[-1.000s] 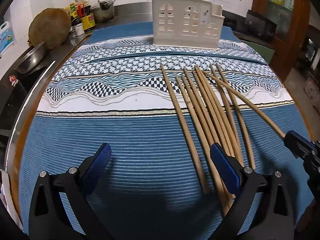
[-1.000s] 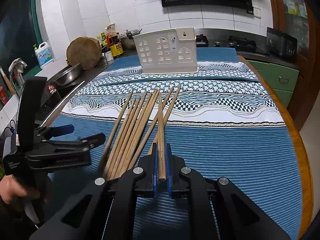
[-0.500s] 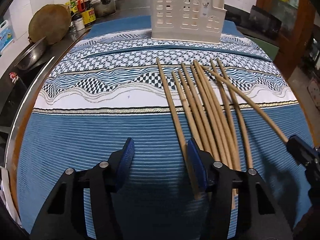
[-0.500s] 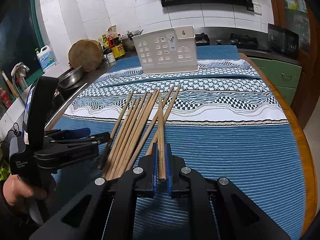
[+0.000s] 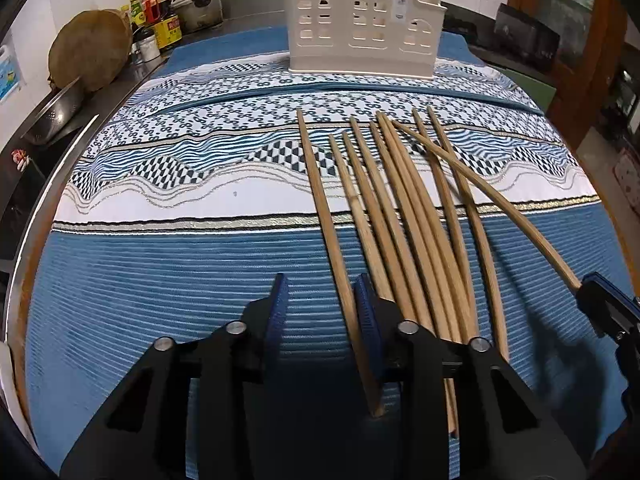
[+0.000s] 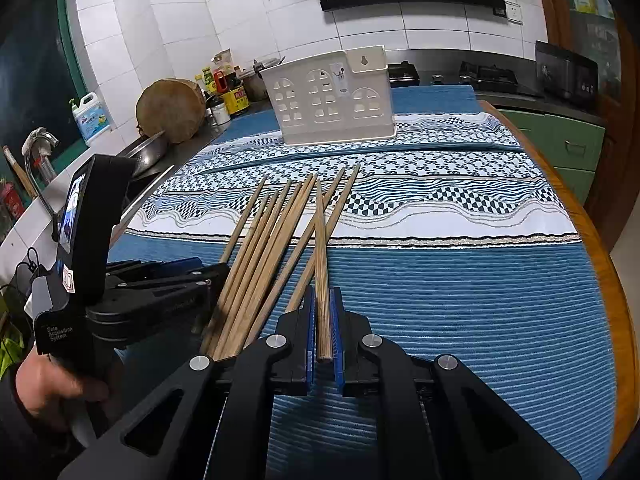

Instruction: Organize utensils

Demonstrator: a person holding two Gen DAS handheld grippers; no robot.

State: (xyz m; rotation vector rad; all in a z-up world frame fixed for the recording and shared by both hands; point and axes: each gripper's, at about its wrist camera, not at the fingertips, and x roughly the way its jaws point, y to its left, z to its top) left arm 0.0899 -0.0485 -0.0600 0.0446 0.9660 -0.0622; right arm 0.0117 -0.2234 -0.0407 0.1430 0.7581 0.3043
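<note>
Several bamboo chopsticks lie fanned on the patterned cloth, also in the right wrist view. My left gripper is low over their near ends, jaws part closed around the leftmost chopstick, which lies against the right pad with a gap on the left. My right gripper is shut on one chopstick, its far end over the pile; it shows in the left wrist view. A cream utensil holder stands at the far end.
The blue patterned cloth covers the table. A wooden chopping block, bottles and jars and a metal colander stand on the counter at left. The table's wooden edge runs on the right.
My left gripper has moved right and forward onto the near ends of the chopsticks, and its jaws have closed from wide open to narrow around the leftmost one. The right gripper has held still.
</note>
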